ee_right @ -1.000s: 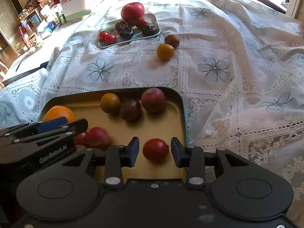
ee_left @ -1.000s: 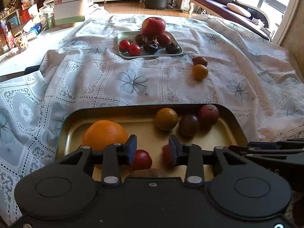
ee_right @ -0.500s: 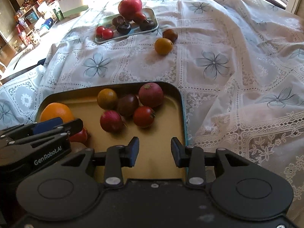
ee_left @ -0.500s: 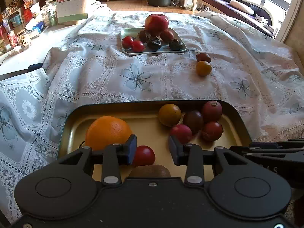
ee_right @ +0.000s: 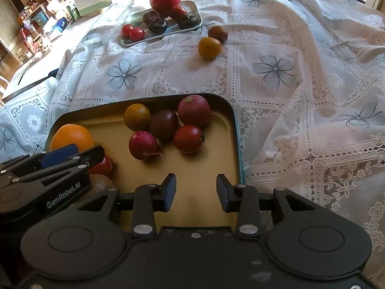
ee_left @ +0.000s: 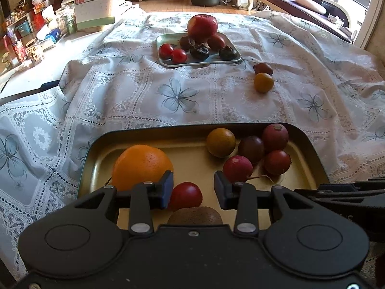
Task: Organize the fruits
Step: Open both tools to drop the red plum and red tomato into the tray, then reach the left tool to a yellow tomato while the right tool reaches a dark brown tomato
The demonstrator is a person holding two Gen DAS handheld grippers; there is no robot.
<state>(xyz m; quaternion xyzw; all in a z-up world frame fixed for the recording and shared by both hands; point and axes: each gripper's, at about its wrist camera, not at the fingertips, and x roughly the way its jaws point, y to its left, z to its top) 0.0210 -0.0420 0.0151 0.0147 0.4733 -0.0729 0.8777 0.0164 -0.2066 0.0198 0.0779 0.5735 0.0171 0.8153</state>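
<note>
A gold tray (ee_left: 192, 155) (ee_right: 211, 168) sits near me and holds an orange (ee_left: 142, 166), a red tomato (ee_left: 186, 195), a kiwi (ee_left: 195, 216), a radish (ee_right: 143, 144) and several small dark and yellow fruits (ee_right: 166, 122). My left gripper (ee_left: 193, 190) is open over the tray, above the red tomato and kiwi. My right gripper (ee_right: 196, 192) is open and empty over the tray's bare near right part. Two loose fruits, a yellow one (ee_right: 209, 47) and a brown one (ee_right: 217, 33), lie on the cloth beyond.
A grey tray (ee_left: 168, 61) at the far side holds a big red apple (ee_left: 202, 25), two cherry tomatoes and dark fruits. The white lace tablecloth (ee_right: 300, 77) is rumpled at the right. Shelves and boxes stand at the far left.
Both grippers have drawn back and up from the tray. The radish and a red tomato that were between the fingers now lie in the tray beside the dark fruits.
</note>
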